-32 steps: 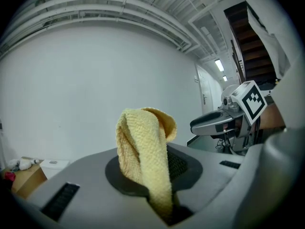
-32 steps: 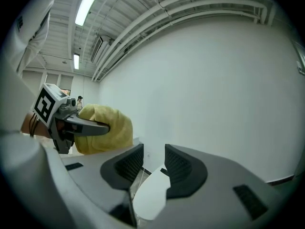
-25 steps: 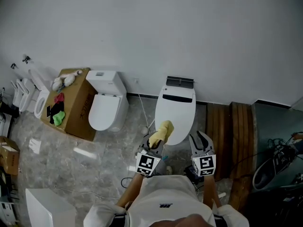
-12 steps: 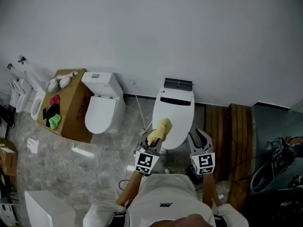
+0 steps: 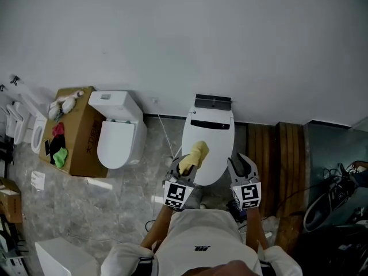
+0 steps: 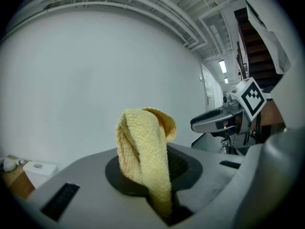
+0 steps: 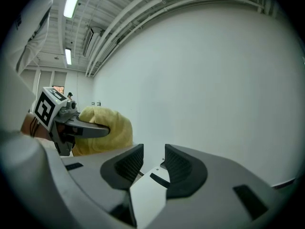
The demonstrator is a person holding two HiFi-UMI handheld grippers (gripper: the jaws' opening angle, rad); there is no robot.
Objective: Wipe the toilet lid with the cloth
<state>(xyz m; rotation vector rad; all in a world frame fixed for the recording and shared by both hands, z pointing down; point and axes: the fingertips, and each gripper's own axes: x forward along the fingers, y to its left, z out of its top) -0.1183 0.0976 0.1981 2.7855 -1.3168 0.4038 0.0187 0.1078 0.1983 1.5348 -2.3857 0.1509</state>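
A white toilet with its lid (image 5: 208,144) down stands against the white wall, straight ahead in the head view. My left gripper (image 5: 185,168) is shut on a folded yellow cloth (image 5: 194,156) (image 6: 145,154), held in the air over the lid's near left part. The cloth (image 7: 105,130) also shows at the left of the right gripper view. My right gripper (image 5: 241,167) (image 7: 148,162) stands open with nothing between its fingers, near the lid's front right edge. Through its jaws a strip of the white lid (image 7: 155,173) shows.
A second white toilet (image 5: 115,135) stands to the left, with an open cardboard box (image 5: 77,134) of rags beside it. Wooden boards (image 5: 279,165) lie to the right, and dark gear with cables (image 5: 330,203) further right. Grey stone floor (image 5: 103,206) spreads at the left.
The head view has shifted a little, so both toilets sit slightly higher and further left in frame. Both grippers keep their pose, the cloth still held over the lid.
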